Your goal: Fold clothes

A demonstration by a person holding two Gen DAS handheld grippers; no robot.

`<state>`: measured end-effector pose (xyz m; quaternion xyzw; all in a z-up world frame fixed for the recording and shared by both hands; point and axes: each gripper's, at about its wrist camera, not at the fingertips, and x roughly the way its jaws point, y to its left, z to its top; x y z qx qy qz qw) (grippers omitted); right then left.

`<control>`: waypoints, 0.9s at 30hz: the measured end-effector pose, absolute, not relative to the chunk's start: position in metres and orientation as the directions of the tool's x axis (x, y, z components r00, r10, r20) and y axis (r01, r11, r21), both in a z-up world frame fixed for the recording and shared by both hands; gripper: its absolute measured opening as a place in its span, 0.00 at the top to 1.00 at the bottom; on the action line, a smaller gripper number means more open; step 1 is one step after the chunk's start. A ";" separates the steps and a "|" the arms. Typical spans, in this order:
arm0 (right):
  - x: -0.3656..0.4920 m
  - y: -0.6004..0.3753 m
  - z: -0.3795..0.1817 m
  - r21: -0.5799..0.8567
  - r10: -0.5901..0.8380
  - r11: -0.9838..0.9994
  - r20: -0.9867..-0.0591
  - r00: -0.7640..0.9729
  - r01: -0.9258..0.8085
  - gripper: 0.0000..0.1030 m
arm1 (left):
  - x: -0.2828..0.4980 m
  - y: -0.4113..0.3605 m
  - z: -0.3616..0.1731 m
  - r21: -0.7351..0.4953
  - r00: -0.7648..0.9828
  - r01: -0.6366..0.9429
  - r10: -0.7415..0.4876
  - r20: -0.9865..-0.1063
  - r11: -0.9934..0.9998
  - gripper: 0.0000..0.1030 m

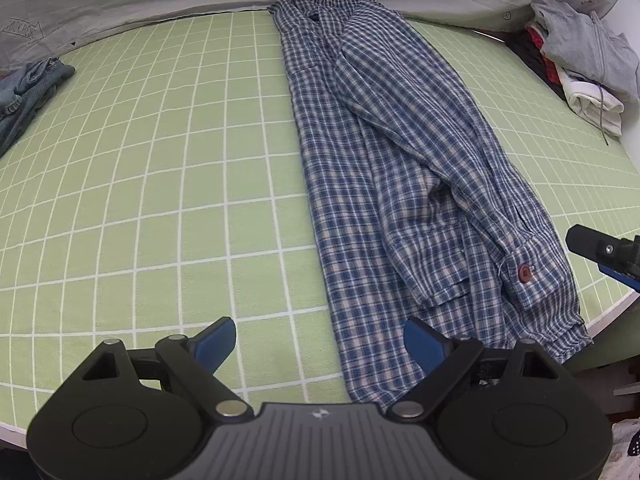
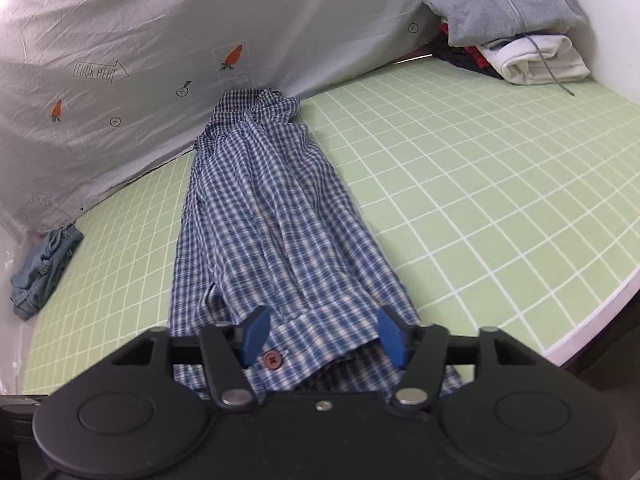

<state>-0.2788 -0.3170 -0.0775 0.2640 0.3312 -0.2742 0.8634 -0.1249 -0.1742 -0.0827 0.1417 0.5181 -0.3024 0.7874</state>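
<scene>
A blue and white checked shirt (image 1: 380,160) (image 2: 260,220) lies folded lengthwise into a long strip on the green grid mat (image 1: 160,160) (image 2: 480,180), collar at the far end. A sleeve lies along its top, and the cuff with a reddish button (image 1: 524,273) (image 2: 273,359) is at the near end. My left gripper (image 1: 320,344) stands open above the shirt's near left edge, nothing between its blue pads. My right gripper (image 2: 325,336) is open over the cuff, the cloth lying loose under its spread fingers. Part of the right gripper (image 1: 600,252) shows at the right edge of the left wrist view.
A crumpled denim piece (image 1: 24,92) (image 2: 44,268) lies at the mat's far left. A stack of folded clothes topped by a grey hoodie (image 1: 580,64) (image 2: 512,12) sits at the far right corner. A grey printed sheet (image 2: 120,40) hangs behind. The table's white edge (image 2: 592,336) runs near right.
</scene>
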 end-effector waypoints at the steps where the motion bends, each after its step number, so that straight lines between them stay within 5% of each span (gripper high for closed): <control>1: -0.278 -0.320 -0.079 0.265 -0.298 0.714 -0.723 0.623 0.649 0.25 | -0.127 -0.177 -0.084 -0.090 0.279 0.618 -0.325 -0.904 0.781 0.12; 16: -0.267 -0.361 -0.127 0.224 -0.140 0.782 -0.846 0.514 0.581 0.17 | -0.155 -0.202 -0.115 -0.069 0.235 0.545 -0.231 -0.944 0.836 0.12; 27: -0.255 -0.347 -0.133 0.160 -0.099 0.868 -0.872 0.479 0.470 0.23 | -0.170 -0.213 -0.115 -0.048 0.265 0.588 -0.249 -0.931 0.807 0.34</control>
